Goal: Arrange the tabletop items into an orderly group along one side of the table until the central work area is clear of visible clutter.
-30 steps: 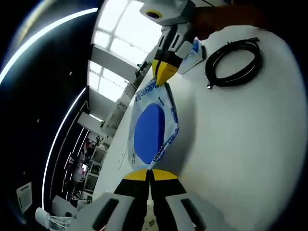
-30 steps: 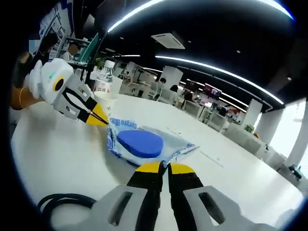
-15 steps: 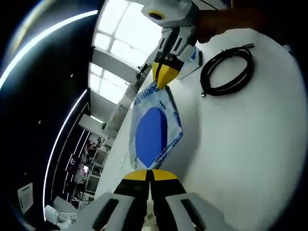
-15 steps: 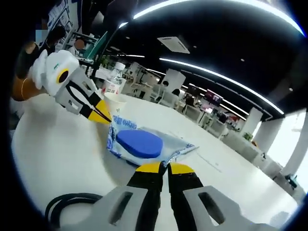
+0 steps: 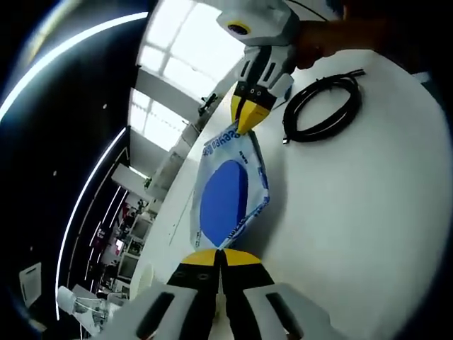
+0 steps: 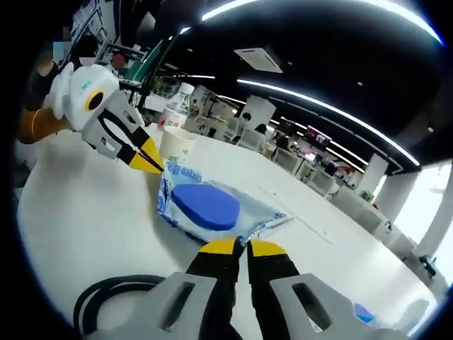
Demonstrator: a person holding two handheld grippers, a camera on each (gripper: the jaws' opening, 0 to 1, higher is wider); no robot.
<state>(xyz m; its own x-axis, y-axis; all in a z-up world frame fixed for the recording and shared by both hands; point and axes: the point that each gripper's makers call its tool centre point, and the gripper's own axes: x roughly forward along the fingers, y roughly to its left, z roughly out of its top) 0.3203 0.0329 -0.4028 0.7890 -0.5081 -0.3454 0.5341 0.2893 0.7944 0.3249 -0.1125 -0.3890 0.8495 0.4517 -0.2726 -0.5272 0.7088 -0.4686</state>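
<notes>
Glossy plastic packet [image 5: 230, 195], matt white tabletop [image 5: 354, 212], rubbery black cable [image 5: 318, 106]

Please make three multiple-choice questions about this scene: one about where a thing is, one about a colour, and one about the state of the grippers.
1. Where does the coiled black cable lie?
A. on the white table, apart from the packet
B. on top of the packet
C. inside the paper cup

2. What colour is the round shape inside the clear plastic packet?
A. red
B. blue
C. green

3. How is the packet held?
A. by one gripper
B. by neither gripper
C. by both grippers, at opposite ends

Answers:
1. A, the left gripper view shows bare table between cable and packet.
2. B, the disc is plainly blue in both views.
3. C, the left gripper and the right gripper each pinch one end, jaws closed.
</notes>
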